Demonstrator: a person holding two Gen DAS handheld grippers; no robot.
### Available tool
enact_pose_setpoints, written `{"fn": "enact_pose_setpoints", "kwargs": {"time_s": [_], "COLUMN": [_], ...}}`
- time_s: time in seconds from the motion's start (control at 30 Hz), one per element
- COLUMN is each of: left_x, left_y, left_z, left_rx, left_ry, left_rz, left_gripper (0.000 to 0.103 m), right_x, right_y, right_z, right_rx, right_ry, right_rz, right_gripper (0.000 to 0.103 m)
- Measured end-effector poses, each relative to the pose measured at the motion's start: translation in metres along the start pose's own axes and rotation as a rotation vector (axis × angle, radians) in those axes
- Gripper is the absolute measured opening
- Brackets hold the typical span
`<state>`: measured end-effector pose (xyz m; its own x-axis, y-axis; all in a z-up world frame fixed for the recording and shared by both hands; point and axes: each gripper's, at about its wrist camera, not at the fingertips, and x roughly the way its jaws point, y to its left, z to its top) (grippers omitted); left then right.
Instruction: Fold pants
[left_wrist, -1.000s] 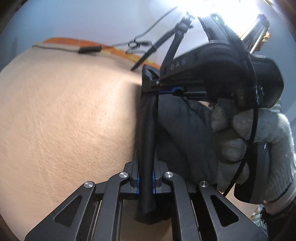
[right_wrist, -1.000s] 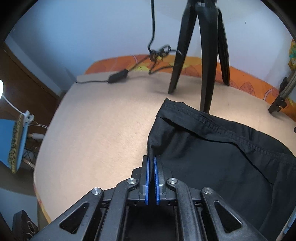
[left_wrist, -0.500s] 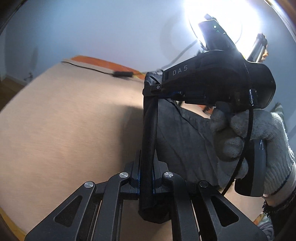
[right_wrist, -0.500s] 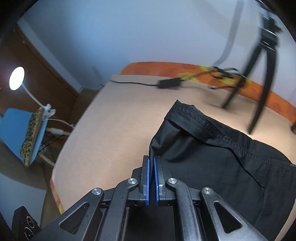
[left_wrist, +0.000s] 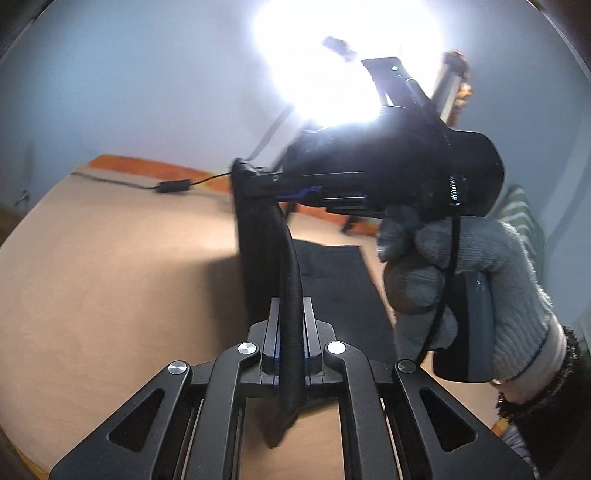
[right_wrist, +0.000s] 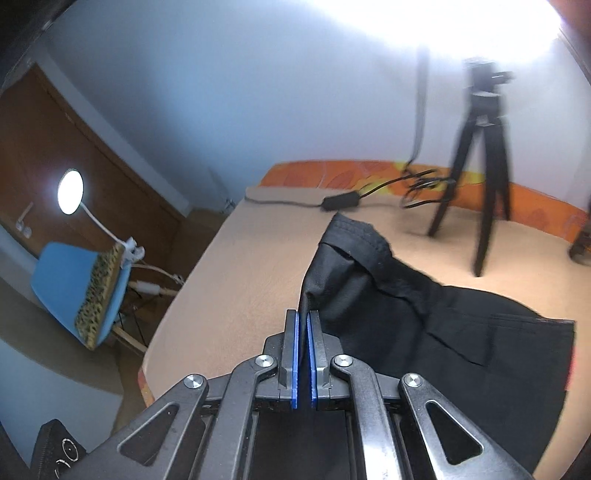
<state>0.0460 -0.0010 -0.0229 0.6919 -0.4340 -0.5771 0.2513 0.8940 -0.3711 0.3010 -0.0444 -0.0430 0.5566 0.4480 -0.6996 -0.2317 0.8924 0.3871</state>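
Black fabric pants (right_wrist: 424, 317) are being held up off the beige bed (right_wrist: 251, 280), waistband pinched in the clenched left gripper (left_wrist: 290, 347) and right gripper (right_wrist: 303, 354); folding appears barely begun.

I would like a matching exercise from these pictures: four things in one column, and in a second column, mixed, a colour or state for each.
Things:
1. pants
2. chair
3. desk lamp
4. tripod

Colour or state:
A. blue, beside the bed
B. standing on the bed
C. black, pinched by both grippers
D. switched on, glowing white

Pairs: 1-C, 2-A, 3-D, 4-B
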Motion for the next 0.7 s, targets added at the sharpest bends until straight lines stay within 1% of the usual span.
{"fn": "enact_pose_setpoints", "kwargs": {"time_s": [0.1, 0.2, 0.3, 0.37, 0.4, 0.5, 0.63, 0.7], "left_x": [0.01, 0.024, 0.043, 0.057, 0.066, 0.09, 0.113, 0.119], "left_y": [-0.025, -0.05, -0.074, -0.086, -0.094, -0.107, -0.12, -0.125], "left_z": [0.004, 0.001, -0.004, -0.009, -0.013, -0.018, -0.028, -0.032], "left_rx": [0.038, 0.072, 0.115, 0.142, 0.154, 0.177, 0.2, 0.206], "left_ry": [0.005, 0.029, 0.059, 0.084, 0.102, 0.141, 0.182, 0.213], "left_rz": [-0.04, -0.073, -0.092, -0.099, -0.103, -0.106, -0.102, -0.112], "left_gripper": [0.007, 0.007, 0.007, 0.007, 0.007, 0.007, 0.008, 0.021], "right_x": [-0.027, -0.048, -0.068, -0.079, -0.081, -0.085, -0.082, -0.077], "right_y": [-0.018, -0.041, -0.07, -0.096, -0.104, -0.142, -0.18, -0.19], "right_z": [-0.002, -0.006, -0.013, -0.02, -0.022, -0.036, -0.047, -0.051], "right_rx": [0.013, 0.036, 0.067, 0.103, 0.114, 0.167, 0.224, 0.235], "right_ry": [-0.037, -0.06, -0.078, -0.089, -0.09, -0.085, -0.076, -0.07], "right_rz": [-0.005, -0.017, -0.038, -0.055, -0.06, -0.089, -0.094, -0.094], "right_gripper": [0.001, 0.001, 0.001, 0.001, 0.001, 0.001, 0.001, 0.001]}}
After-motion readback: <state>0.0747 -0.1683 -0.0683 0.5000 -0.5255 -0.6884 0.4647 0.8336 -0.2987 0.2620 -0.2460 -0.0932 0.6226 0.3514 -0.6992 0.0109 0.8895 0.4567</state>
